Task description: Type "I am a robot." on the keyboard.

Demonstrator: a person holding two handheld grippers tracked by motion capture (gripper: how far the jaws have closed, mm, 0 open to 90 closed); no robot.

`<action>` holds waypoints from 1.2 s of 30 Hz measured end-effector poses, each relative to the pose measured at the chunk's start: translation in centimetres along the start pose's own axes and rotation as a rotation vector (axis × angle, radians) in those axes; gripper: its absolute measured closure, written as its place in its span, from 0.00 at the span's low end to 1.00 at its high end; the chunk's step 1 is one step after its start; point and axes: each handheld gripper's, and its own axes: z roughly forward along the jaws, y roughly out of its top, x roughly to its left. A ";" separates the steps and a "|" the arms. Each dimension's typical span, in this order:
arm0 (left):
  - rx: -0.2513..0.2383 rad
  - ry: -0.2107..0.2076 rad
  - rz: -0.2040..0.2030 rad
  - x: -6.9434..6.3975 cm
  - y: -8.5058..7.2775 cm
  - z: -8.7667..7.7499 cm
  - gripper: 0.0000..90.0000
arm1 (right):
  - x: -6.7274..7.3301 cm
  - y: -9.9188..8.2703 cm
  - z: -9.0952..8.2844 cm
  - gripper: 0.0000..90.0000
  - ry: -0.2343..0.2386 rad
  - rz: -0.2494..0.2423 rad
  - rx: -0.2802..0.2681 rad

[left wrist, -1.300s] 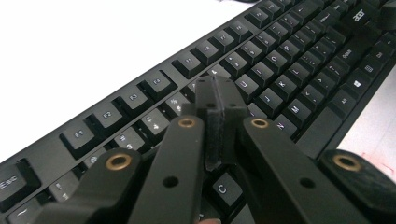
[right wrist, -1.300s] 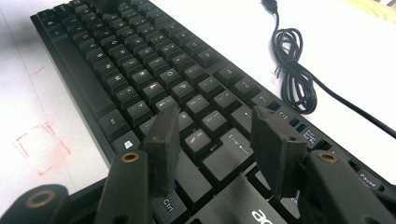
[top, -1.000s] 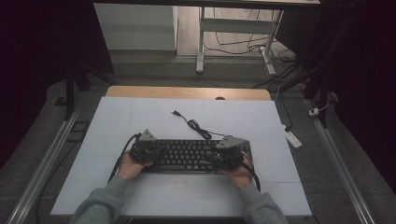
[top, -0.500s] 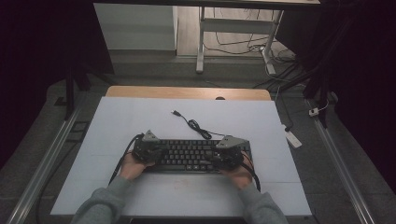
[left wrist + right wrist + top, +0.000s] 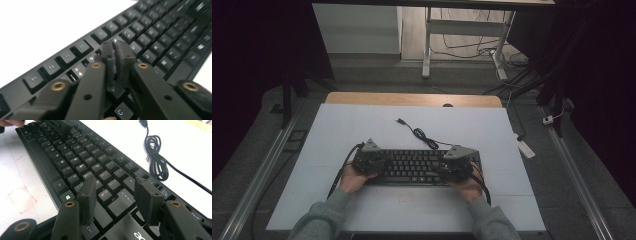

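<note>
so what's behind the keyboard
Behind the keyboard lies its coiled black cable on the white table, plug end free. The grippers cover both keyboard ends.
</note>
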 end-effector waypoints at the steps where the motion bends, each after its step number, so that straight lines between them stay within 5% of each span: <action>1: -0.011 0.001 -0.007 0.1 0.0 -0.4 0.84 | 0.0 0.0 0.0 0.58 -0.004 -0.001 0.001; 8: -0.015 0.012 -0.028 0.4 -0.3 -2.6 0.50 | -0.2 0.0 -0.2 0.58 -0.002 0.002 -0.004; 15: -0.024 0.017 -0.052 0.5 -1.1 -4.5 0.36 | -0.5 -0.1 -0.3 0.58 -0.006 0.008 -0.012; 36: -0.002 -0.008 -0.058 0.8 -1.5 -4.7 0.23 | 0.2 0.7 0.2 0.59 0.015 -0.003 -0.011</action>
